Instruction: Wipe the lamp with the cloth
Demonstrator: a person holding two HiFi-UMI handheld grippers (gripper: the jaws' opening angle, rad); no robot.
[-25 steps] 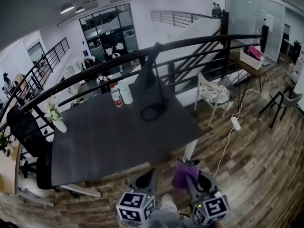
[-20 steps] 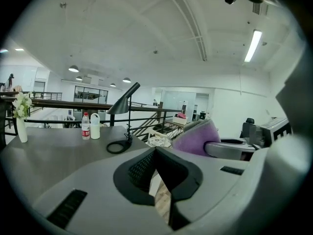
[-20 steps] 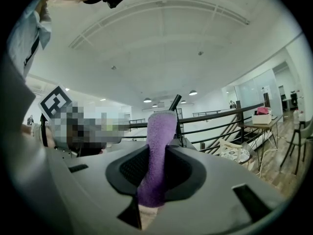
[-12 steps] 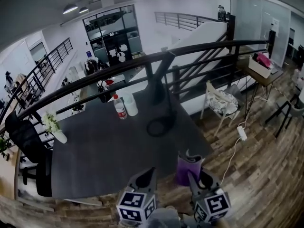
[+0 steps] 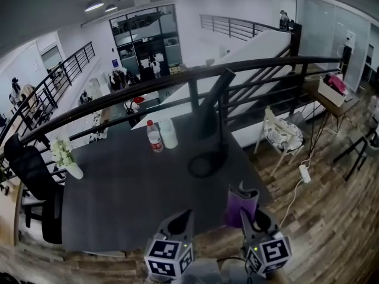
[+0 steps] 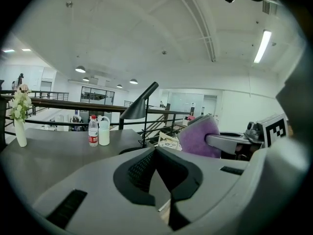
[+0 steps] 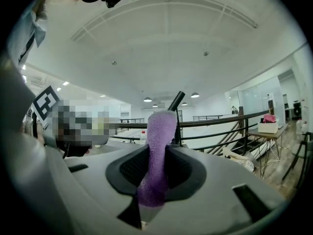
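Note:
A black desk lamp [image 5: 208, 158] with a ring base and a slanted arm stands on the far right part of the dark table [image 5: 118, 188]. Its cone shade [image 6: 138, 109] shows in the left gripper view and its arm [image 7: 176, 102] in the right gripper view. My right gripper [image 5: 249, 215] is shut on a purple cloth [image 5: 241, 204] that sticks up between its jaws [image 7: 156, 155], at the table's near right corner. My left gripper [image 5: 184, 218] hovers over the near edge, shut with nothing in it [image 6: 156, 156]. Both are well short of the lamp.
A red-labelled bottle [image 5: 154, 138] and a white jug [image 5: 169, 134] stand left of the lamp. A vase of flowers [image 5: 67, 157] sits at the table's left edge, beside a black chair [image 5: 32, 176]. A dark railing [image 5: 148, 93] runs behind the table. A white chair [image 5: 280, 132] stands at right.
The view has shifted forward: table and lamp now lie closer and lower in the frame. The cloth in the right gripper now overlaps the table's near corner. Both grippers keep their hold.

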